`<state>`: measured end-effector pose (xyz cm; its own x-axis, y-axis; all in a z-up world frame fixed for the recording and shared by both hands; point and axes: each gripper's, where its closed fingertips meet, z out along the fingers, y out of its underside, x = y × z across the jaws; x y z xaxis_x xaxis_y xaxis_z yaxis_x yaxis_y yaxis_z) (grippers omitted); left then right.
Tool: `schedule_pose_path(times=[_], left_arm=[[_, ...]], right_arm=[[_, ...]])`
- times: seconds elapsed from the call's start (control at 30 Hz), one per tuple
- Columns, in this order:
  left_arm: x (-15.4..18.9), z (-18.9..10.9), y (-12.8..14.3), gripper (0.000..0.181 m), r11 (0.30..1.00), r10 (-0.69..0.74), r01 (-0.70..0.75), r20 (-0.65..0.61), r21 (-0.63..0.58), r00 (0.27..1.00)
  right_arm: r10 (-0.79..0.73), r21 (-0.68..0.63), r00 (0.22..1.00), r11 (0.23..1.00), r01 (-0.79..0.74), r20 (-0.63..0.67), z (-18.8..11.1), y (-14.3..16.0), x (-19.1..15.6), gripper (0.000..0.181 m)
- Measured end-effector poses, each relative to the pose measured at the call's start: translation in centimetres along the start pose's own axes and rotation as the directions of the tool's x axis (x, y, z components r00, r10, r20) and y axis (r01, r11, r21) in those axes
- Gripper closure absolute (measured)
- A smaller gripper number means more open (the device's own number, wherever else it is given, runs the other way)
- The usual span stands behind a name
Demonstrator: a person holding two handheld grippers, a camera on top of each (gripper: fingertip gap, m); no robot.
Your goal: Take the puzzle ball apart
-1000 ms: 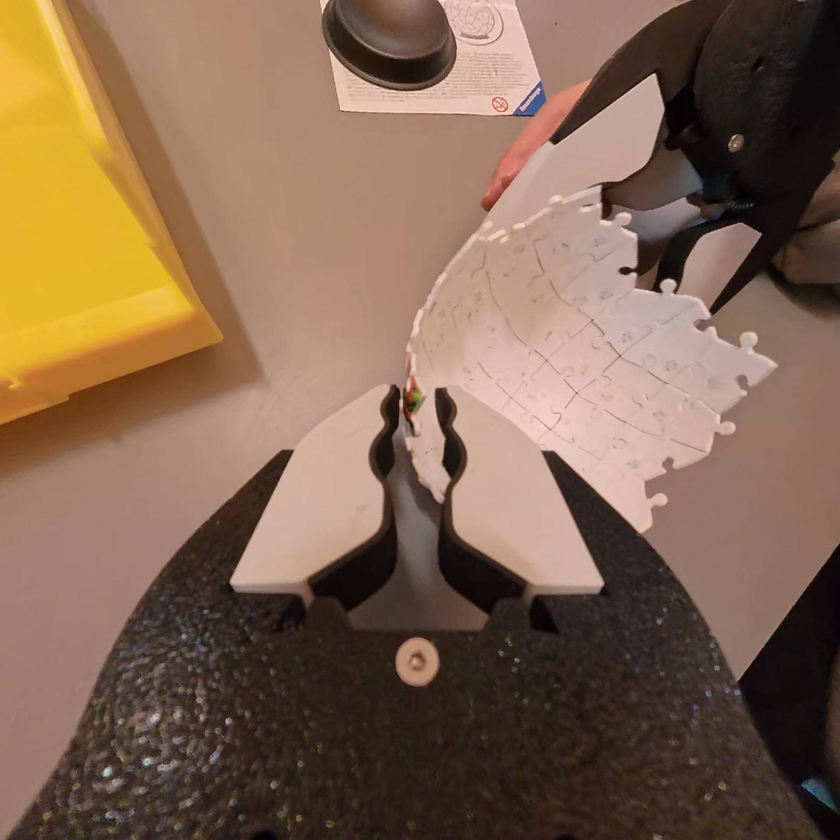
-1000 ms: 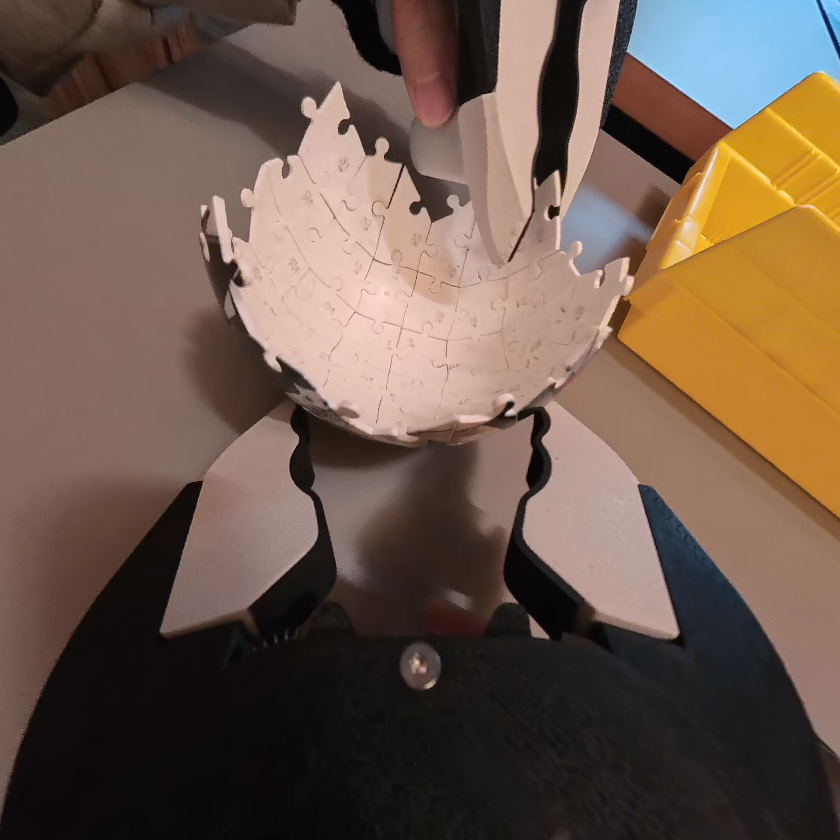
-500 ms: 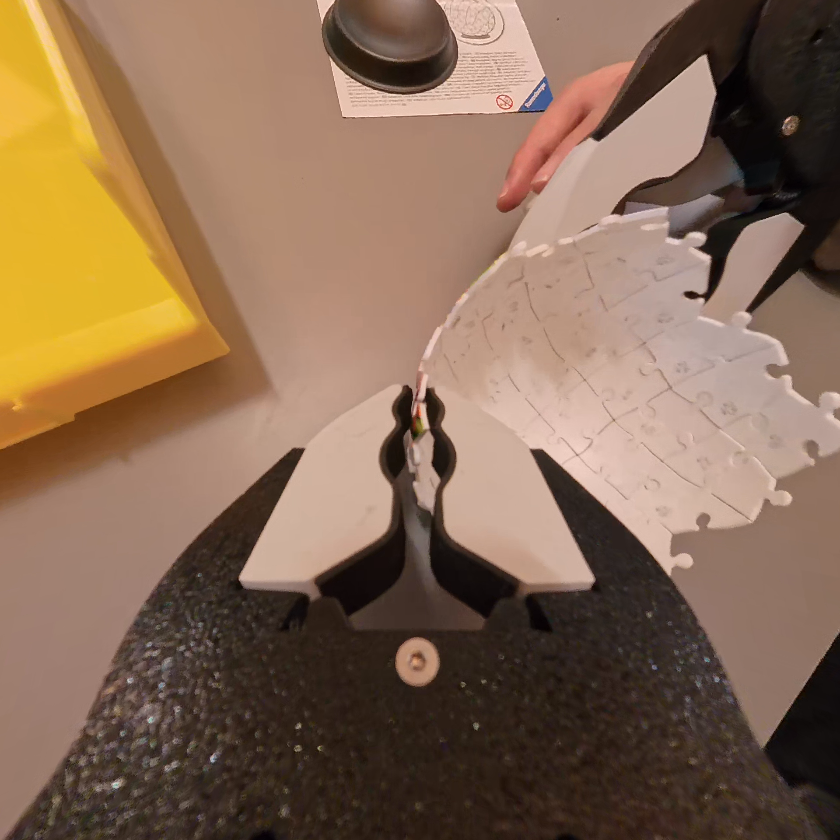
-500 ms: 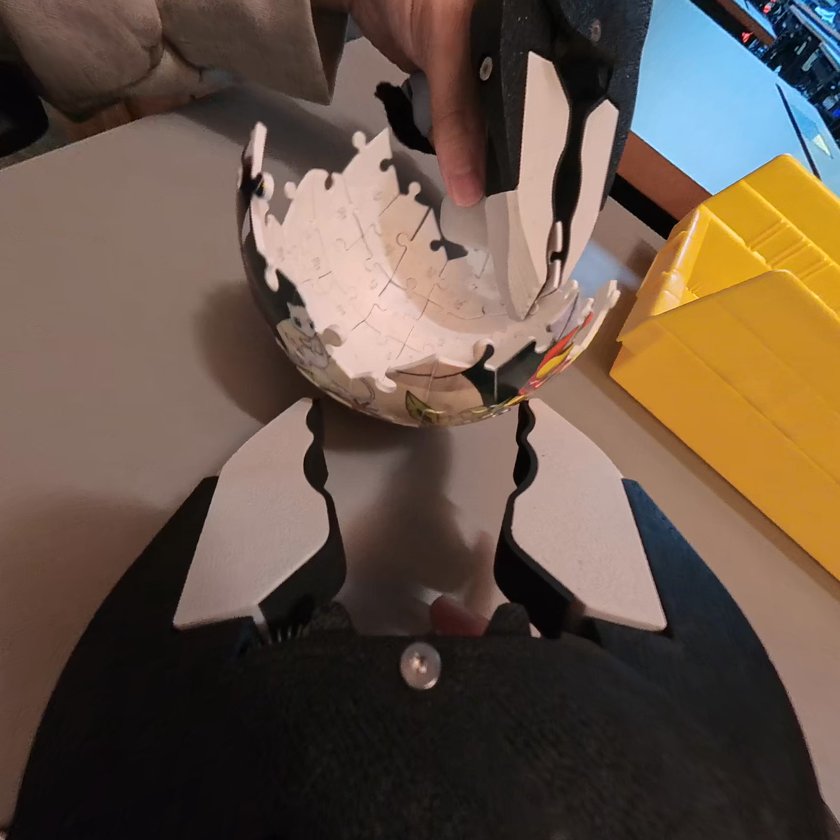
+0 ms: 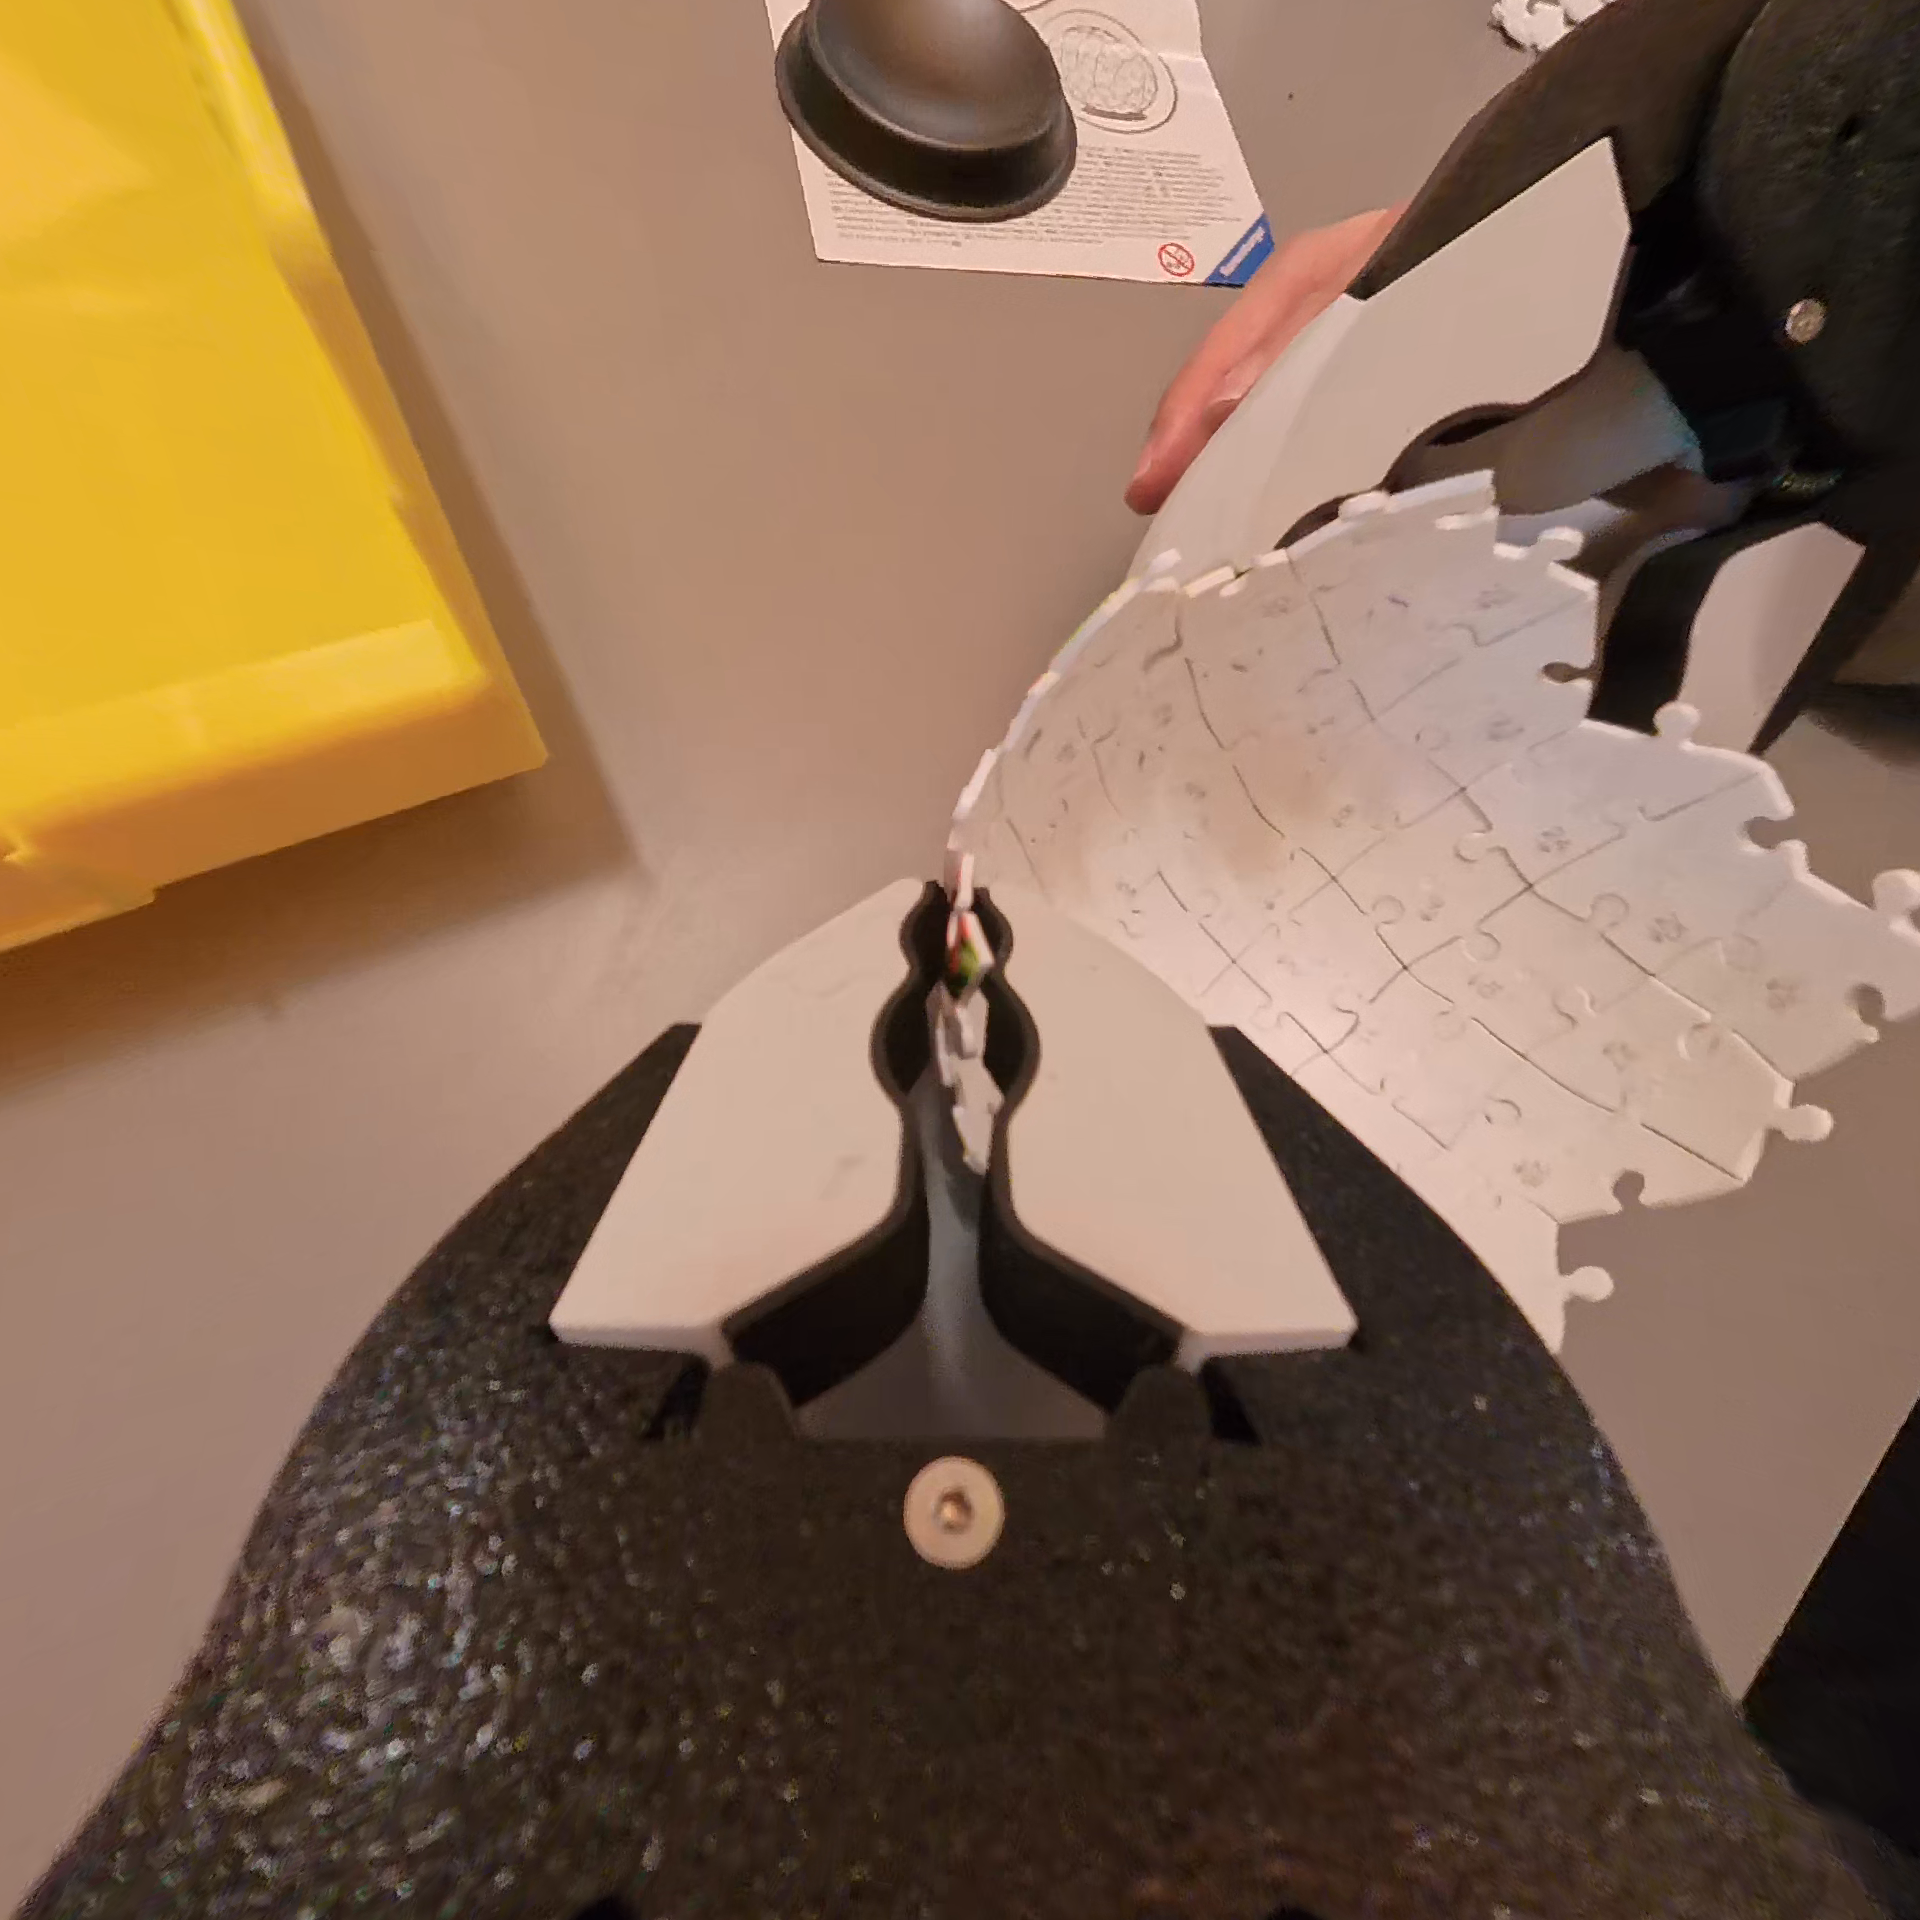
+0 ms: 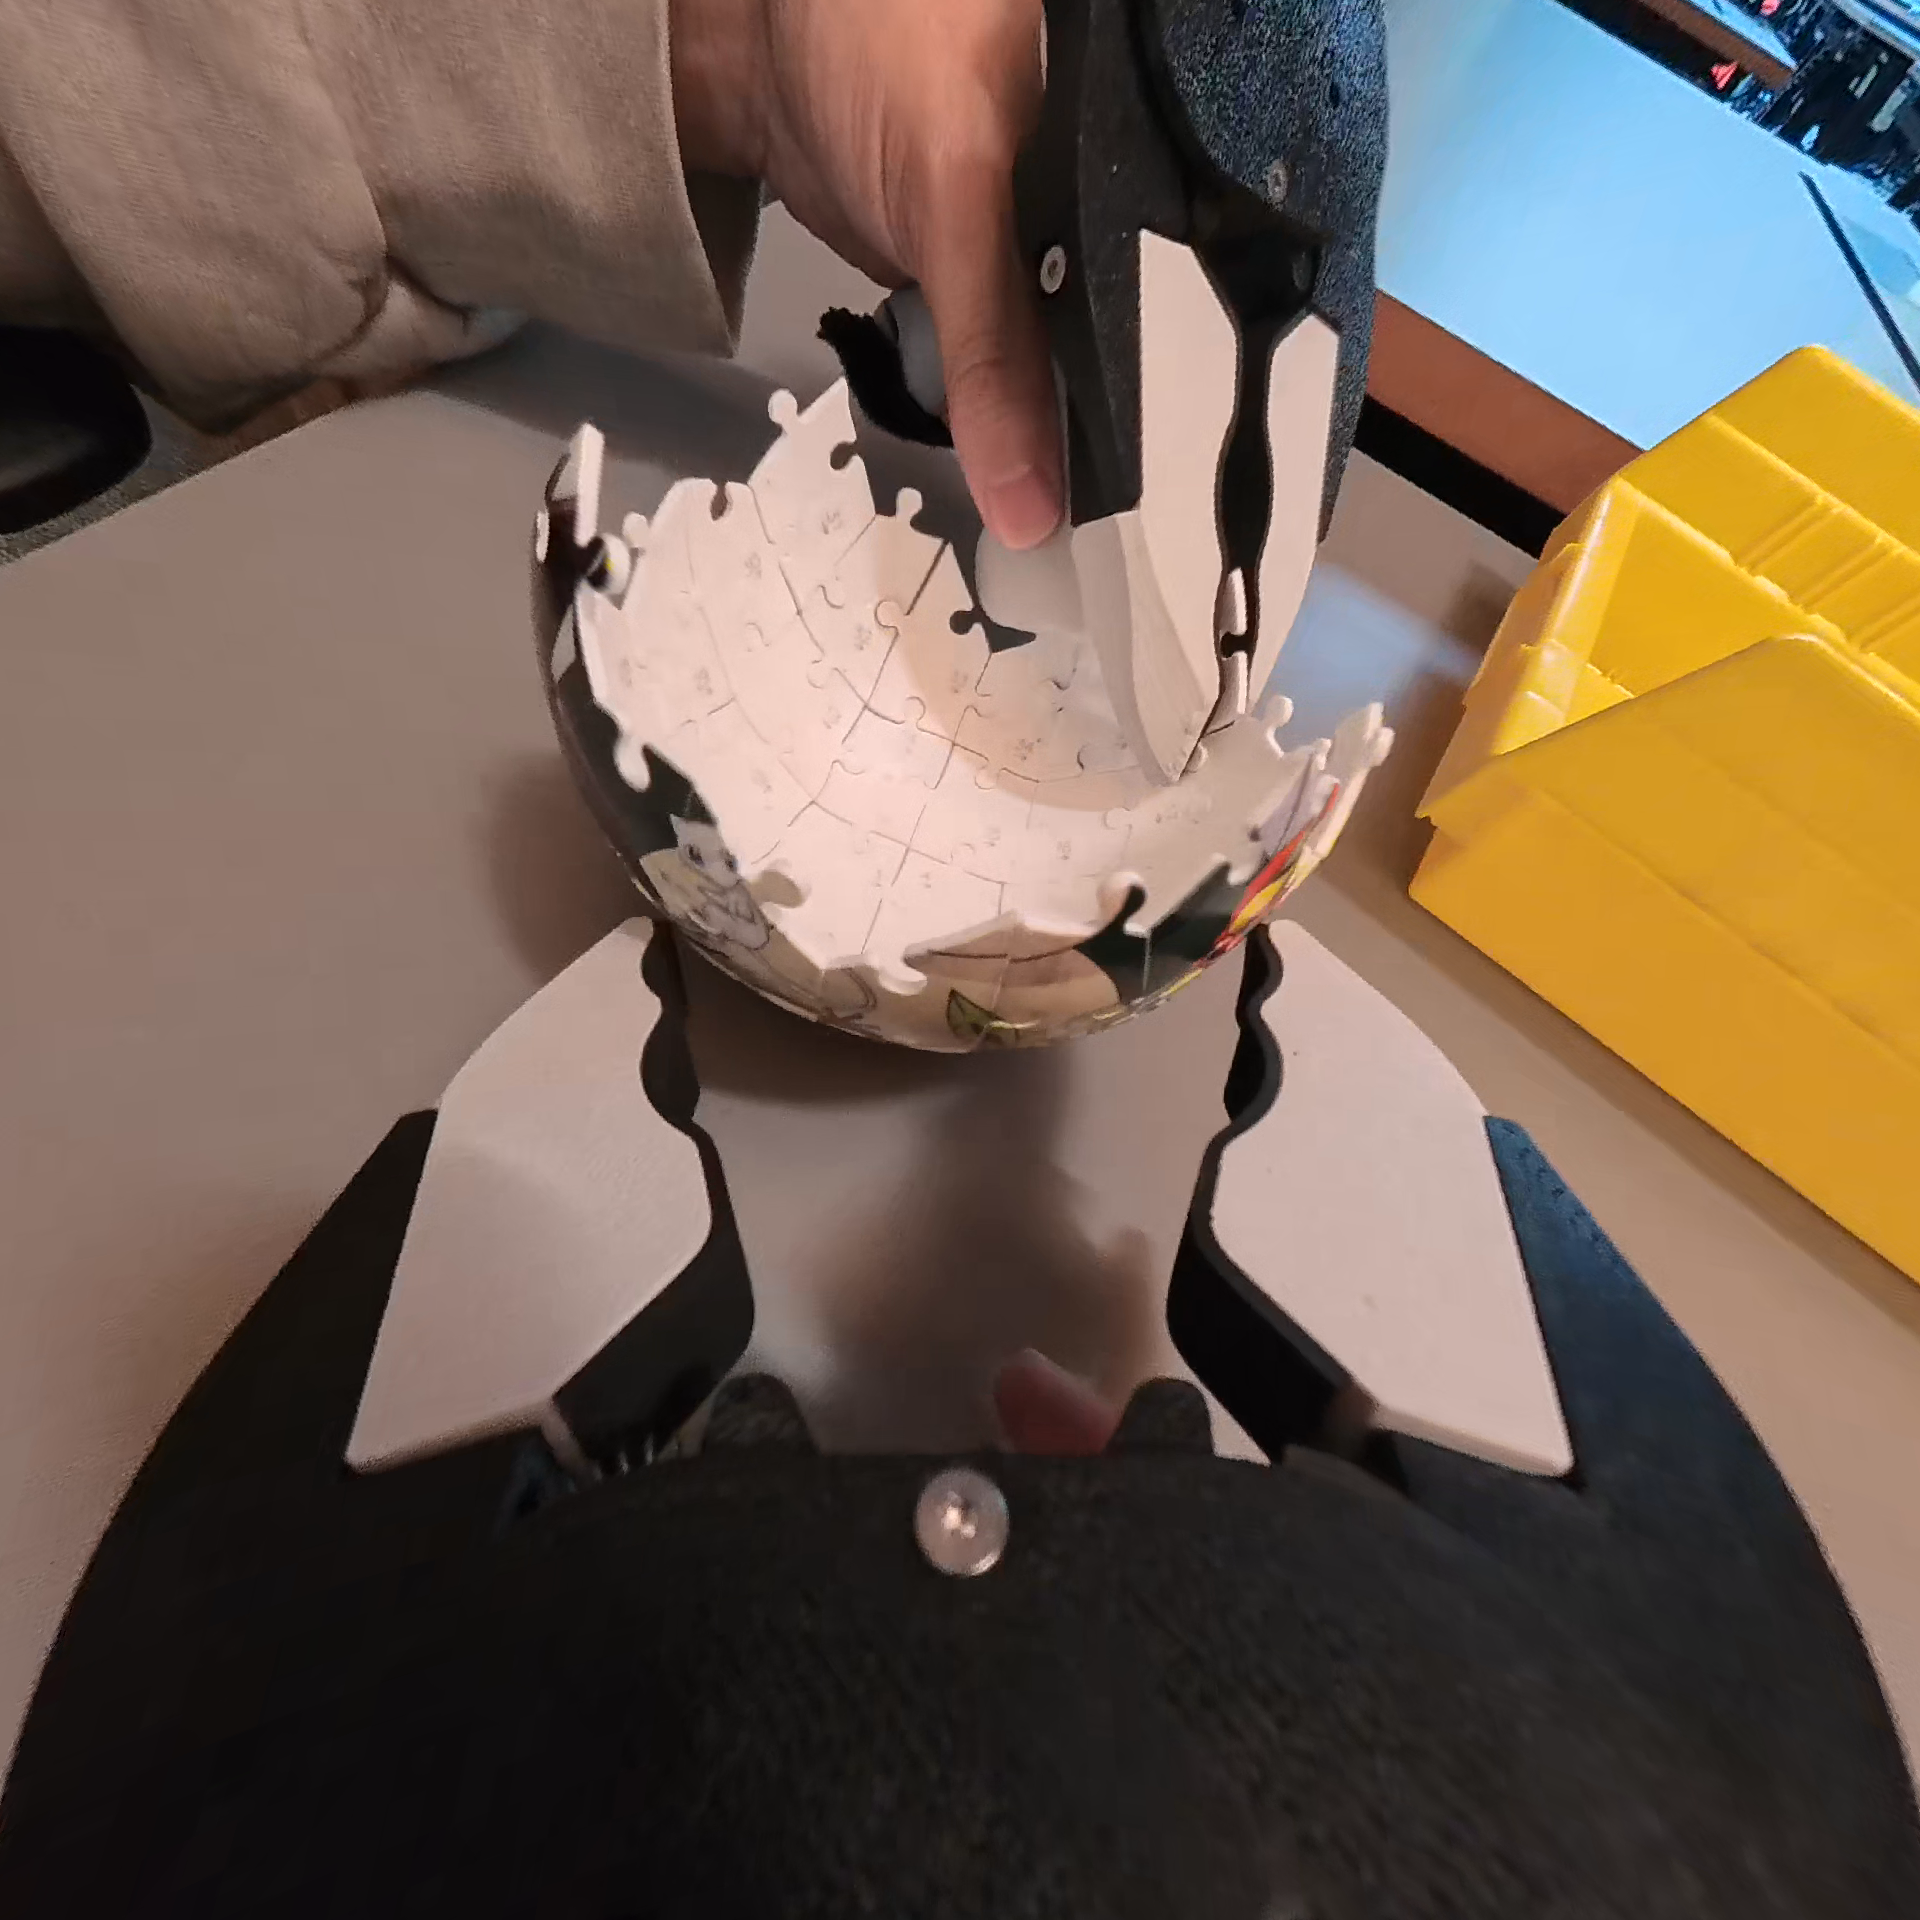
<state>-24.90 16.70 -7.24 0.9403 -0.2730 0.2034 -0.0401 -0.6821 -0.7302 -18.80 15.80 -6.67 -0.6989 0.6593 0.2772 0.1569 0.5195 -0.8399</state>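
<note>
The puzzle ball is a half shell (image 6: 883,748), white inside, with a printed picture on its outside and a jagged rim. My left gripper (image 5: 961,935) is shut on the shell's rim, one finger inside and one outside, and it also shows from the right wrist view (image 6: 1210,727) coming down from above. The shell (image 5: 1403,883) spreads to the right of the left fingers. My right gripper (image 6: 956,935) is open and empty, with its fingertips at the shell's near lower side. It also shows beyond the shell in the left wrist view (image 5: 1538,540).
A yellow bin (image 6: 1714,883) stands right of the shell and shows at the left in the left wrist view (image 5: 208,520). A black domed stand (image 5: 925,114) sits on a printed sheet (image 5: 1143,218). A hand (image 6: 935,260) holds the left gripper. The table (image 6: 208,831) is grey.
My left jaws have closed tighter on the rim. The shell has tilted and risen, so its printed outside now faces the right gripper, which stays open.
</note>
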Motion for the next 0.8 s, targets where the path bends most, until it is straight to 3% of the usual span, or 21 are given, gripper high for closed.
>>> schedule_pose_path(times=[0.33,0.57,0.8], left_arm=[[-0.27,-0.2,0.48,0.178,1.0,-0.023,0.024,-0.032,0.009,0.999],[-0.43,-0.2,0.7,0.178,1.0,-0.022,0.023,-0.035,0.007,0.999],[-0.2,-0.24,1.01,0.176,0.999,-0.047,0.048,-0.08,0.012,0.996]], right_arm=[[-0.013,0.066,0.999,0.998,0.009,0.053,0.16,-1.0,-0.05,0.084],[-0.014,0.04,0.998,0.999,0.011,0.058,0.57,-0.72,0.03,0.079],[-0.028,0.056,0.997,0.998,0.024,0.071,0.49,-0.92,-0.21,0.089]])
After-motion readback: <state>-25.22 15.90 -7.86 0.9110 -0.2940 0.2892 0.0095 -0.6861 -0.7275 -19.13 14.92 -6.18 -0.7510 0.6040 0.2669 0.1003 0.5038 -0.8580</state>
